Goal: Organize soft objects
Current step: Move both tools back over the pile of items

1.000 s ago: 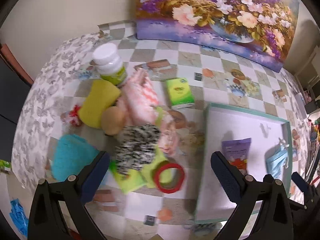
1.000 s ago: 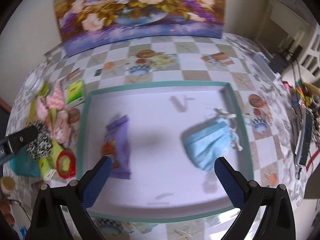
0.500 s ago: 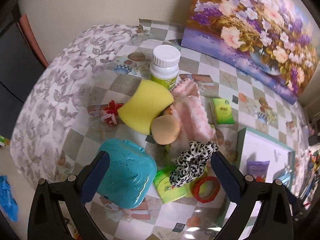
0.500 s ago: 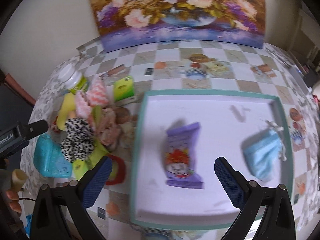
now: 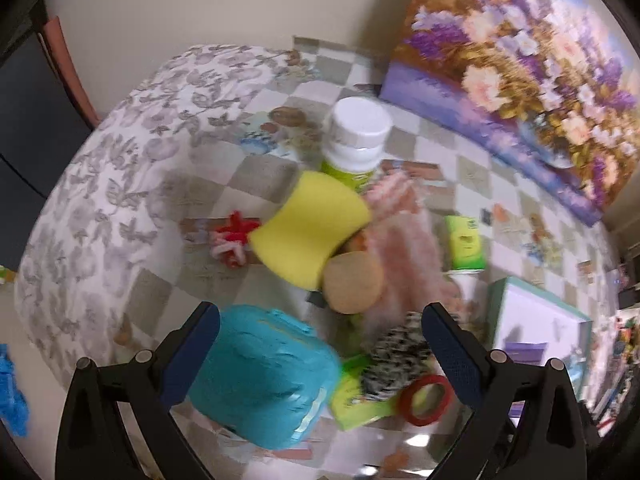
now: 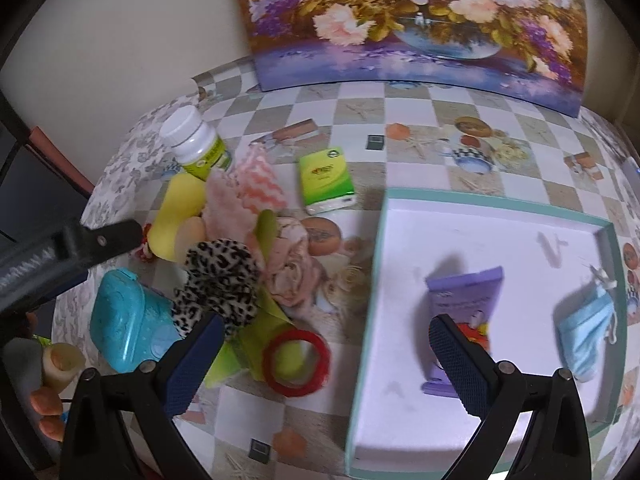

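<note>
1. Clearly, the soft things are lying in a heap beside the teal-rimmed tray (image 6: 378, 264): the leopard-print scrunchie (image 6: 218, 280) is sitting on top, just beside the pink fluffy cloth (image 6: 232, 204), with the yellow sponge (image 5: 310, 228) touching the round beige puff (image 5: 352, 282) on the heap's far side from the tray.
2. Inside the tray, a purple packet (image 6: 462, 304) and a blue face mask (image 6: 588, 332) are lying well apart, which suggests the tray is serving as the collecting place.
3. Judging by that, the heap is waiting to be moved across, item by item.
4. The left gripper (image 5: 320, 354) is hovering over the heap's outer edge with its jaws spread wide and nothing between them, the turquoise case (image 5: 260, 376) and the scrunchie lying below; it seems to be lining up for a pick.
5. The right gripper (image 6: 324, 364) is also gaping and empty, straddling the tray's near rim beside the red ring (image 6: 296, 362).
6. Harder items are mixed in: the white-capped bottle (image 6: 196, 142) is standing behind the heap, and the green tissue pack (image 6: 326, 186) is lying between heap and tray.
</note>
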